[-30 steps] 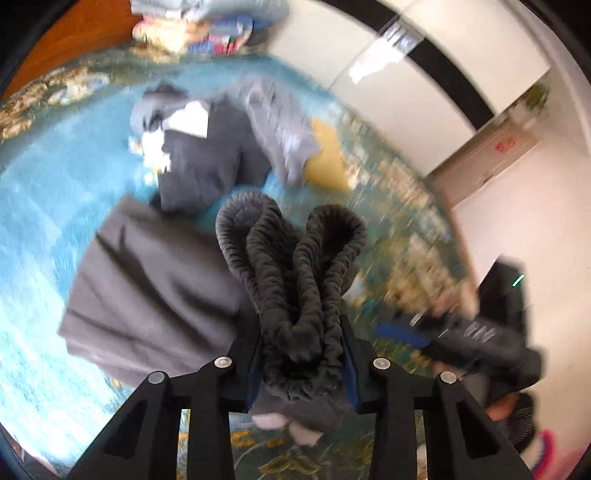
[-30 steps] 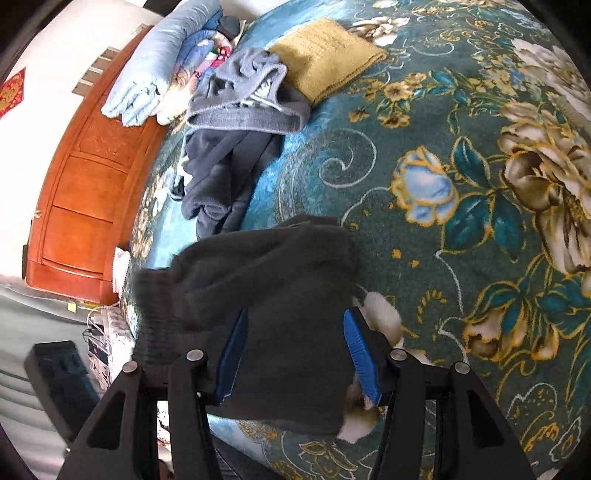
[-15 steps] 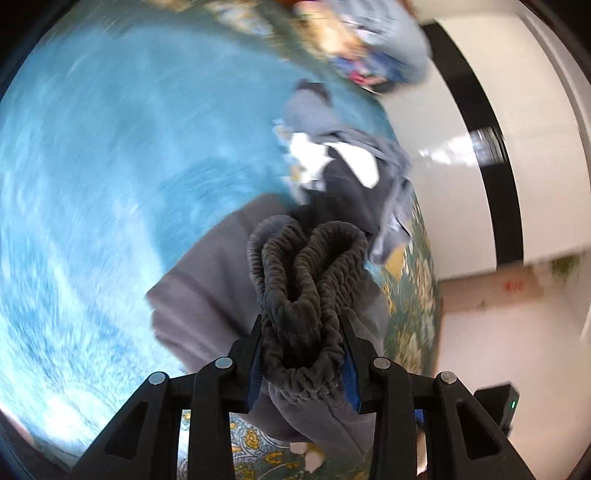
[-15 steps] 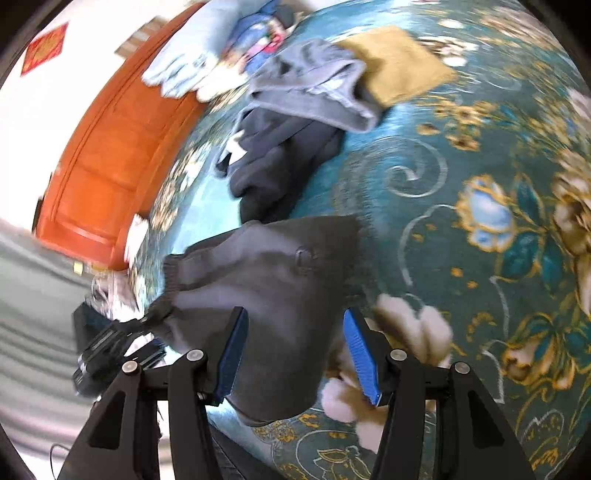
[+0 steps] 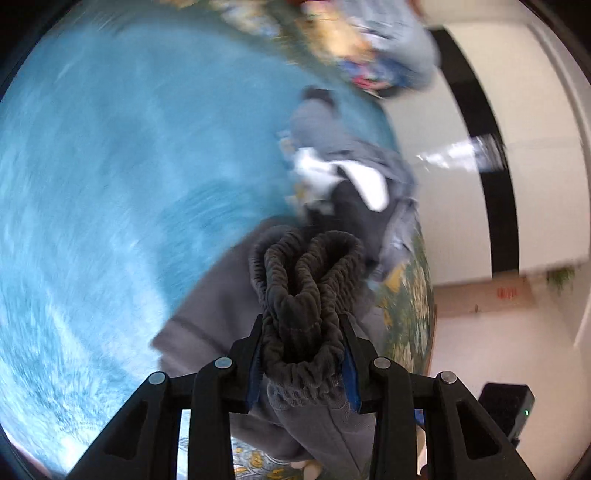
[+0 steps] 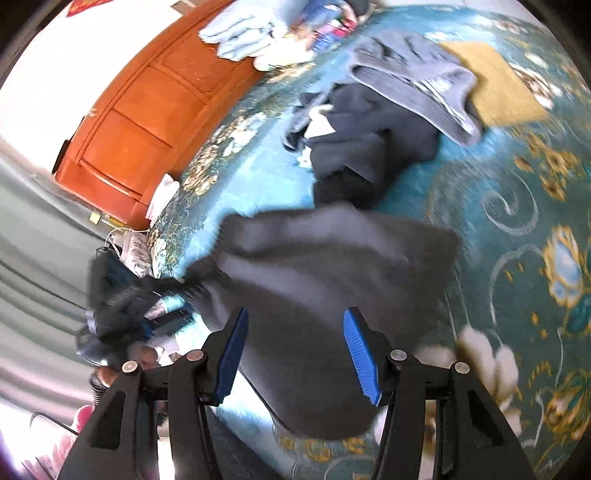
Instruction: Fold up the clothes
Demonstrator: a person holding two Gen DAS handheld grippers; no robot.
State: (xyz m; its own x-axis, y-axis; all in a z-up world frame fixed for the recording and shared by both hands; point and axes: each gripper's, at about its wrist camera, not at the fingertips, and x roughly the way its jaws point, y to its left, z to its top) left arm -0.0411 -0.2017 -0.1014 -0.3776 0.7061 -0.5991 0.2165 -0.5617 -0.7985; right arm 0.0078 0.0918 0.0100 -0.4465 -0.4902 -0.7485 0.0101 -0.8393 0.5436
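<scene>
A dark grey pair of trousers (image 6: pixel 332 266) lies spread on the teal flowered bedspread (image 6: pixel 517 221). My left gripper (image 5: pixel 301 325) is shut on its bunched elastic waistband (image 5: pixel 306 273), which loops out past the fingertips while the rest of the garment (image 5: pixel 218 306) trails onto the bed. My right gripper (image 6: pixel 293 317) hovers open above the trousers' near part, both blue pads bare. In the right wrist view the left gripper (image 6: pixel 136 306) shows blurred at the left, at the trousers' far end, with a hand on it.
A heap of dark navy clothes (image 6: pixel 369 140) under a grey sweater (image 6: pixel 417 74) lies farther up the bed beside a folded yellow cloth (image 6: pixel 498 85). Stacked bedding (image 6: pixel 240 29) rests against the orange wooden headboard (image 6: pixel 147 110). The bed's edge runs along the left.
The left gripper rolled and sank toward the bed, keeping the waistband. The trousers were pulled out flatter and to the left. The right gripper swung sideways, staying open.
</scene>
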